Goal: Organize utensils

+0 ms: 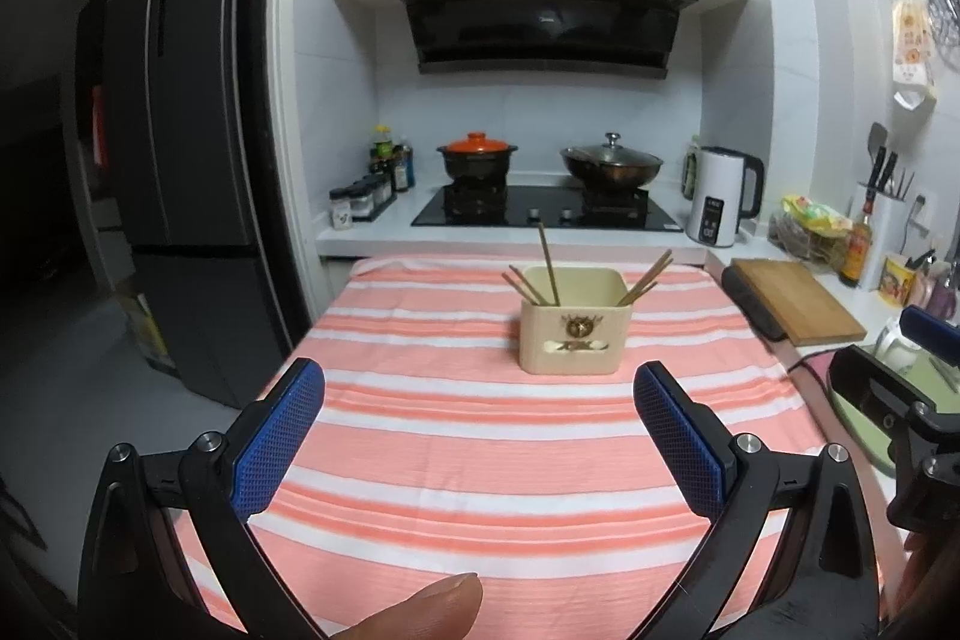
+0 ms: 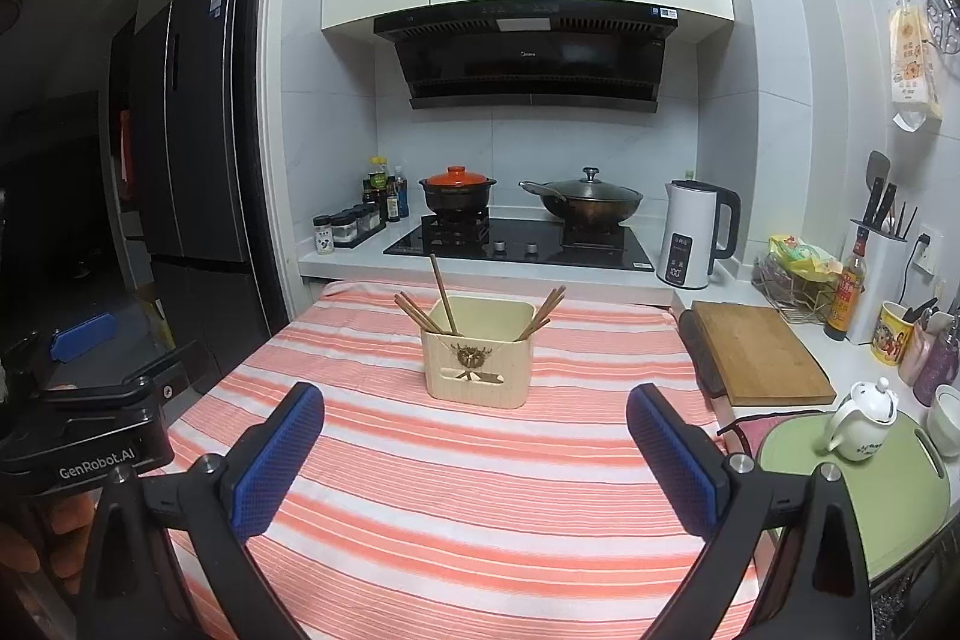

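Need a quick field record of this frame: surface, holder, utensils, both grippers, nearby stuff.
surface: table under a pink-and-white striped cloth
holder: cream square utensil holder standing upright on the cloth
utensils: wooden chopsticks standing in the holder, leaning apart to different sides
left hand-held gripper: open, nothing between the pads
right hand-held gripper: open, nothing between the pads
nearby: wooden cutting board and white teapot to the right

A table draped in a pink-and-white striped cloth (image 2: 456, 472) butts against the white kitchen counter. On the cloth, toward the far end and roughly mid-width, stands a cream rectangular utensil holder (image 2: 478, 352) with wooden chopsticks (image 2: 443, 292) leaning out of its left and right sides. The remaining cloth lies flat.
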Available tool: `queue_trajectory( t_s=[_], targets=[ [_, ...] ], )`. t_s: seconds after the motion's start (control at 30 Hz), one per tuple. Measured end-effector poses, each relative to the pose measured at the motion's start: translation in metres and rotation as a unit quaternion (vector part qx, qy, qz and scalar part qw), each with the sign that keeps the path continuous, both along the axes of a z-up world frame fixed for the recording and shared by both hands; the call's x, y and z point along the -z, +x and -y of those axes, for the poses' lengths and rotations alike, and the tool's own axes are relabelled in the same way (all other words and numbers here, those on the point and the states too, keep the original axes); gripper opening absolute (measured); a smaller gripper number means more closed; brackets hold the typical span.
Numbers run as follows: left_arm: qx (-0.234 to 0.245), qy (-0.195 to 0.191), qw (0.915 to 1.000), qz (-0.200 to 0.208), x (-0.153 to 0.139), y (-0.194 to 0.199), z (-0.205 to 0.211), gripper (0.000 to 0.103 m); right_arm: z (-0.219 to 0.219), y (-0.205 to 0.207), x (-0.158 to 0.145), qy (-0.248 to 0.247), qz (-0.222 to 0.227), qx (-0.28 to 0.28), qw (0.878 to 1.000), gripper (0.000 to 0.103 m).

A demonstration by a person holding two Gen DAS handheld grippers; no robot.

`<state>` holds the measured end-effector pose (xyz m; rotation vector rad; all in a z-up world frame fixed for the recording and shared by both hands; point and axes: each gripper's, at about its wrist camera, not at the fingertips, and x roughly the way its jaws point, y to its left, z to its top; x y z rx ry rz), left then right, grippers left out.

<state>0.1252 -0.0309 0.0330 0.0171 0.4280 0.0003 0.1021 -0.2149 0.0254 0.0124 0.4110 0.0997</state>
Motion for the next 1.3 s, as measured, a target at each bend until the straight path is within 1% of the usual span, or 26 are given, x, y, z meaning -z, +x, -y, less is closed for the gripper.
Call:
queue_trajectory(
  t_s=[0.17, 0.4, 1.3],
  targets=[
    [0.011, -0.007, 0.9999, -0.010, -0.0005, -0.0020, -0.0006, 0.103, 0.0002, -0.0029, -0.0004, 0.000, 0.001, -0.001, 1.000, 0.103],
    [0.013, 0.004, 0.9999, -0.007, -0.0004, -0.0036, 0.0029, 0.103, -0.0001, -0.0056, -0.0016, 0.000, -0.001, -0.004, 1.000, 0.103],
    [0.006, 0.004, 0.9999, -0.009, -0.0013, 0.0003, -0.0008, 0.103, -0.0056, -0.0088, -0.0055, -0.001, -0.001, -0.014, 1.000, 0.103]
  ],
)
